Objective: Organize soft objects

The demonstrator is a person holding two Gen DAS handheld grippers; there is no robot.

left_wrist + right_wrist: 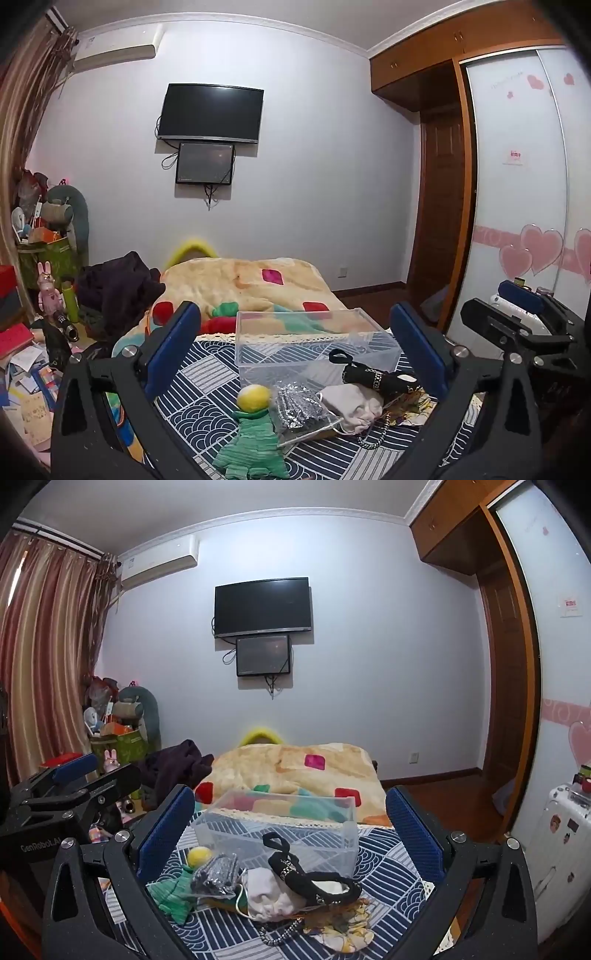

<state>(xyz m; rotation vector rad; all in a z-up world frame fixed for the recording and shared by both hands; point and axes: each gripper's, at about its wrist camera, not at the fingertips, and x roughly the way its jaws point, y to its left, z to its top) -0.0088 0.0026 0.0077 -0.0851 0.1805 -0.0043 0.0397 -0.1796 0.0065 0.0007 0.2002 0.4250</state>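
Note:
A clear plastic box (pixel 314 339) (pixel 280 823) stands open on a blue patterned cloth (pixel 207 384) (pixel 388 871). In front of it lies a pile of soft things: a green knit doll with a yellow head (pixel 255 435) (pixel 177 890), a silver sequin pouch (pixel 301 406) (pixel 216 877), a white cloth (pixel 354 406) (pixel 269 893), a black band with a strap (pixel 376 378) (pixel 314 880), a bead chain (pixel 373 439) (pixel 280 934) and a yellow printed cloth (pixel 343 930). My left gripper (pixel 295 354) and right gripper (pixel 290 834) are both open and empty, above the pile.
A beige blanket with coloured patches (pixel 243 284) (pixel 295 768) lies behind the box. Dark clothes (pixel 114 288) and clutter lie at the left. A wardrobe (pixel 517 184) and a white cabinet (pixel 561 834) stand at the right.

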